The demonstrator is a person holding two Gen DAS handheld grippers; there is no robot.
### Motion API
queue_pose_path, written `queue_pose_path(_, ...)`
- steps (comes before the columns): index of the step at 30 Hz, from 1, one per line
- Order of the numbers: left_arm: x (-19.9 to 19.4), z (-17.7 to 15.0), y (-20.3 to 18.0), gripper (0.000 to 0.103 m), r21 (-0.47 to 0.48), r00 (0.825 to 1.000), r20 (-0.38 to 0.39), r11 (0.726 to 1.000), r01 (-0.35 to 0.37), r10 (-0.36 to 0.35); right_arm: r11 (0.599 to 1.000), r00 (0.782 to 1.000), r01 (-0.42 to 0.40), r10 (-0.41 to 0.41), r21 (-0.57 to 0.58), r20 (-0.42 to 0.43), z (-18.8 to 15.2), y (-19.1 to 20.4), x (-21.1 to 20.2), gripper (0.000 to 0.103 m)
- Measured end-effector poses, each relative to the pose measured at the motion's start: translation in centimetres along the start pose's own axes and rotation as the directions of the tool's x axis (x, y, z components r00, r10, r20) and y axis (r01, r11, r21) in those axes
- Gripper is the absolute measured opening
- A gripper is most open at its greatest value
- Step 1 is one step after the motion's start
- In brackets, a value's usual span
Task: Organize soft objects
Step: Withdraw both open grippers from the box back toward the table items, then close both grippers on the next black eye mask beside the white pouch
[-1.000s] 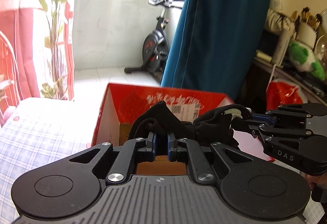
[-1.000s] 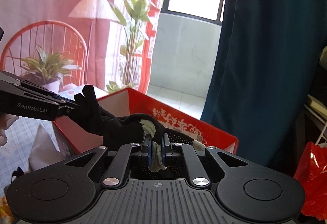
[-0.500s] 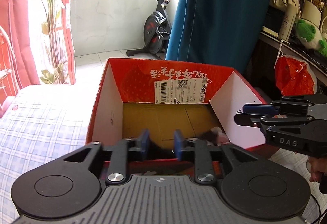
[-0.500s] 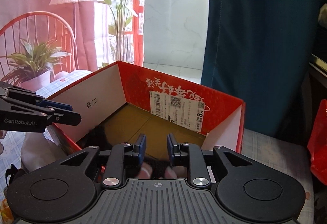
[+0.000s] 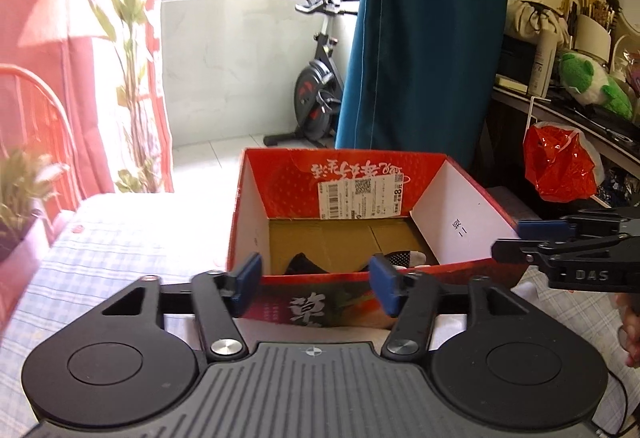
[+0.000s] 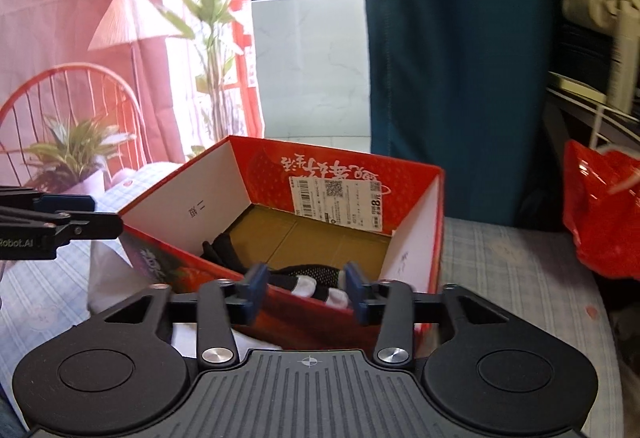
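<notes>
a checked blue-and-white surface [image 5: 100, 258] carries an open red cardboard box [image 5: 456, 194] with white inner side walls, a brown floor and a shipping label on its far wall. a teal curtain [image 5: 432, 38] hangs behind it, with an exercise bike [image 5: 316, 94] by the window. the left gripper [image 5: 316, 286] hangs just in front of the box's near wall, its jaws opening with nothing between them. the right gripper [image 6: 306, 294] is at the near rim as well, jaws opening and empty. a black glove [image 6: 304, 278] with pale fingertips lies released on the box floor, against the near wall.
</notes>
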State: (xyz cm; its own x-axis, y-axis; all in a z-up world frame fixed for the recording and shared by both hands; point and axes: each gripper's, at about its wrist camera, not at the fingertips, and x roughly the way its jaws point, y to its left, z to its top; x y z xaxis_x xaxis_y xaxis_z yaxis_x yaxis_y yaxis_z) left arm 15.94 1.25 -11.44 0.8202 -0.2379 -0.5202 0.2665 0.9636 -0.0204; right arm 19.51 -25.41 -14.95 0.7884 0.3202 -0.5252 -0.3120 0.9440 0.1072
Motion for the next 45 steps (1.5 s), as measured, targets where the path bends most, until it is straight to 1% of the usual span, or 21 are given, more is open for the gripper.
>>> queue_pose_path(1, -0.6, -0.1, 0.0, 0.083, 0.004, 1.000, 0.011, 1.000, -0.005, 0.005, 1.000, 1.000, 0.007, -0.007, 0.010, 0.007, -0.2, 0.1, -0.6, 0.062)
queue_pose_path(2, -1.2, -0.2, 0.0, 0.095, 0.002, 1.000, 0.022, 1.000, -0.008, 0.008, 1.000, 1.000, 0.017, -0.017, 0.018, 0.013, -0.4, 0.3, -1.2, 0.067)
queue_pose_path(3, -1.8, -0.4, 0.0, 0.098, 0.000, 0.999, 0.034, 1.000, -0.009, 0.009, 0.999, 0.999, 0.030, -0.030, 0.025, 0.020, -0.6, 0.5, -1.8, 0.076)
queue_pose_path(4, -2.3, -0.5, -0.1, 0.100, -0.001, 0.999, 0.044, 1.000, -0.011, 0.011, 0.999, 0.999, 0.041, -0.042, 0.032, 0.030, -0.8, 0.7, -2.4, 0.084)
queue_pose_path(6, -3.1, -0.8, -0.3, 0.101, 0.005, 0.999, 0.040, 1.000, -0.012, 0.012, 0.998, 0.998, 0.050, -0.052, 0.043, 0.048, -1.2, 1.0, -3.5, 0.094)
queue_pose_path(7, -3.4, -1.0, -0.4, 0.103, 0.006, 0.999, 0.031, 1.000, -0.016, 0.016, 0.997, 0.997, 0.051, -0.054, 0.049, 0.054, -1.5, 1.2, -4.1, 0.096)
queue_pose_path(10, -4.1, -1.7, -0.3, 0.103, 0.003, 1.000, 0.011, 1.000, -0.015, 0.015, 0.997, 0.997, 0.046, -0.050, 0.053, 0.065, -2.4, 1.8, -5.5, 0.102)
queue_pose_path(13, -4.6, -2.3, -0.2, 0.103, -0.015, 1.000, -0.002, 1.000, -0.022, 0.022, 0.998, 0.996, 0.042, -0.046, 0.057, 0.077, -3.3, 2.5, -6.7, 0.102)
queue_pose_path(19, -5.6, -3.4, 0.4, 0.103, -0.057, 0.998, -0.024, 0.997, -0.052, 0.051, 0.997, 0.997, 0.024, -0.028, 0.067, 0.065, -4.9, 3.9, -8.0, 0.102)
queue_pose_path(22, -6.2, -4.2, 0.4, 0.103, -0.058, 0.998, -0.024, 0.997, -0.053, 0.052, 0.996, 0.995, 0.046, -0.052, 0.072, 0.082, -5.8, 4.6, -8.6, 0.102)
queue_pose_path(25, -6.8, -4.9, 0.1, 0.103, -0.059, 0.998, -0.022, 0.997, -0.059, 0.058, 0.996, 0.996, 0.050, -0.055, 0.076, 0.066, -6.8, 5.1, -8.8, 0.102)
queue_pose_path(27, -7.2, -5.4, -0.1, 0.103, -0.054, 0.999, -0.018, 0.998, -0.045, 0.044, 0.995, 0.997, 0.048, -0.052, 0.082, 0.049, -7.5, 5.2, -8.8, 0.102)
queue_pose_path(30, -7.6, -6.1, -0.6, 0.103, -0.041, 0.999, -0.006, 0.998, -0.042, 0.042, 0.995, 0.998, 0.051, -0.053, 0.085, 0.029, -8.5, 5.3, -8.7, 0.102)
queue_pose_path(34, -8.0, -6.9, -0.8, 0.103, -0.053, 1.000, 0.016, 0.999, -0.015, 0.015, 0.994, 0.998, 0.057, -0.058, 0.093, 0.008, -9.5, 5.1, -8.7, 0.102)
queue_pose_path(38, -8.0, -7.5, -1.0, 0.103, -0.059, 1.000, 0.023, 0.998, -0.009, 0.010, 0.994, 0.998, 0.061, -0.061, 0.095, -0.008, -10.3, 4.9, -8.7, 0.101)
queue_pose_path(42, -7.9, -8.1, -0.8, 0.103, -0.089, 1.000, 0.013, 0.996, -0.003, 0.005, 0.994, 0.998, 0.057, -0.056, 0.088, -0.014, -10.9, 4.9, -8.7, 0.099)
queue_pose_path(45, -7.9, -8.4, -0.6, 0.103, -0.095, 1.000, 0.002, 0.995, -0.009, 0.009, 0.995, 0.999, 0.050, -0.049, 0.086, -0.020, -11.1, 5.0, -8.7, 0.094)
